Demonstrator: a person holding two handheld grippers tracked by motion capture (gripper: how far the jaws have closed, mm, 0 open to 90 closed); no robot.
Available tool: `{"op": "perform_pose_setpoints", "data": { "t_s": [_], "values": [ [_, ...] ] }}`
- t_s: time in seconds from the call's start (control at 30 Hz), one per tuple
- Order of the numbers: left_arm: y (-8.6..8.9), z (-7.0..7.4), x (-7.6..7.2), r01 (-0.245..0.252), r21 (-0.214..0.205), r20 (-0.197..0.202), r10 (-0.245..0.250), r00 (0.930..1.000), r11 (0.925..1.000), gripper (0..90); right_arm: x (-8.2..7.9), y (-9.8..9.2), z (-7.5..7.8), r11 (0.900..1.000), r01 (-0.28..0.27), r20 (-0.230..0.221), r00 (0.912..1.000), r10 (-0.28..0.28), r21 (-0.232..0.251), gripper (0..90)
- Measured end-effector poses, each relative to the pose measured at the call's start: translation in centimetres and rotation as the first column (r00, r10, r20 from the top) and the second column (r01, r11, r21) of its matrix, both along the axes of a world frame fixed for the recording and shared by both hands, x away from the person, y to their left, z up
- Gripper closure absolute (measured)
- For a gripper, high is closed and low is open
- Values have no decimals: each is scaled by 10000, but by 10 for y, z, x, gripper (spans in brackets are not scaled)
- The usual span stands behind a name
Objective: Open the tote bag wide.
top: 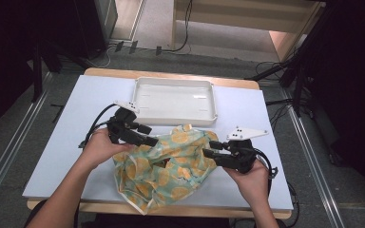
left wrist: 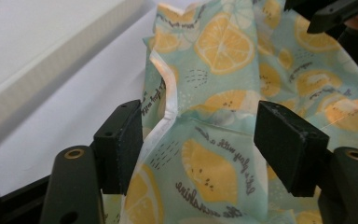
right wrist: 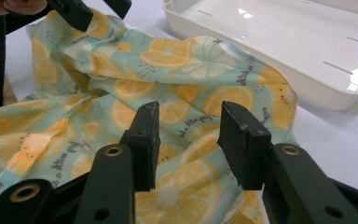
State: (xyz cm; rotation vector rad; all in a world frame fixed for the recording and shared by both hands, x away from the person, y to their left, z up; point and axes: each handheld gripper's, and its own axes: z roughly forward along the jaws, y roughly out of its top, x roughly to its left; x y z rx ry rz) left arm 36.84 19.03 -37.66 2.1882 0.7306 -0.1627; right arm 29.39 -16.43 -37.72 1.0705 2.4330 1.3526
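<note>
The crumpled lemon-print cloth lies on the table just in front of the white tray, while the left gripper and right gripper reach over its opposite edges, jaws parted, clamping nothing

Crumpled mint-green cloth with orange-slice print lies on the pale blue bench, front edge hanging over it. Left gripper at the cloth's left side, right gripper at its right edge, fingers pointing toward each other. Empty white rectangular plastic tray just behind the cloth.
</note>
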Motion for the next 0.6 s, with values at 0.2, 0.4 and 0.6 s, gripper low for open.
{"op": "perform_pose_setpoints", "data": {
  "t_s": [0.2,0.4,0.6],
  "values": [
    [0,-14,0,139,2,-462,-138,9988,9999,407,0,-3,-2,9999,125,-46,9999,-126,-94,551],
    [-3,-22,0,409,453,-1069,-359,9936,9981,705,3,-10,-6,9993,302,-104,9995,-305,-207,497],
    [-2,-23,-3,570,677,-1103,-493,9927,9961,900,2,-18,-7,9984,553,-145,9984,-554,-114,487]
  ]
}}
